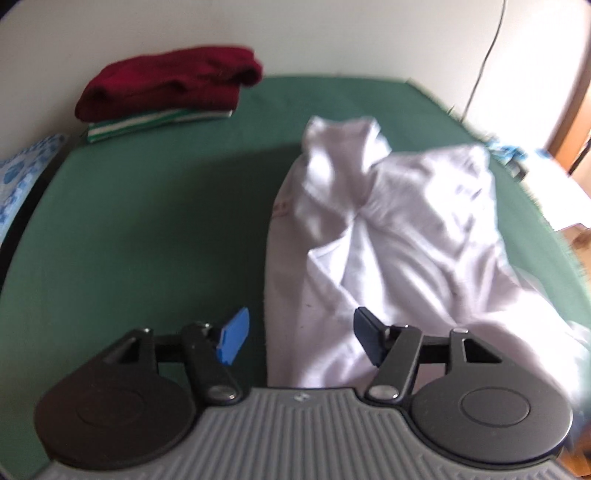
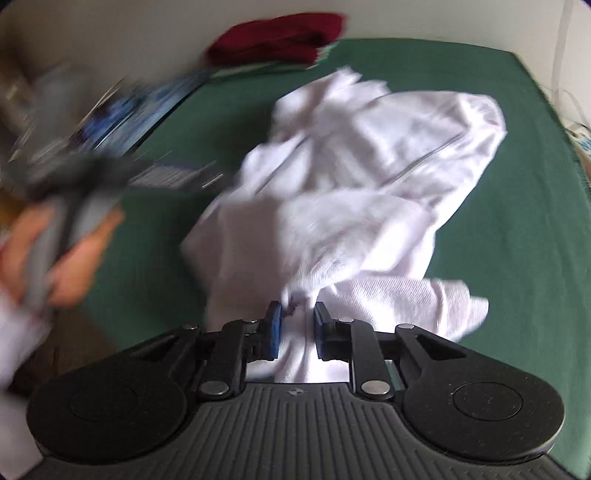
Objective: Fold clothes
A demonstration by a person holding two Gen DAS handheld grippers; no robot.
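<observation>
The right gripper [image 2: 297, 325] has its jaws pinched in on a bunched fold of the white garment [image 2: 354, 192], near edge of the heap. The left gripper [image 1: 299, 338] stands with its jaws wide apart and nothing between them, poised over the garment's left edge; seen from the right wrist it is a blur, gripped in the person's left hand [image 2: 62, 254]. The garment lies crumpled across the middle and right of the green table cover [image 1: 147, 206]. At the far left corner, against the white wall [image 1: 295, 33], a folded maroon garment [image 1: 166, 81] sits on top of a folded green-and-white striped one [image 1: 147, 123]
</observation>
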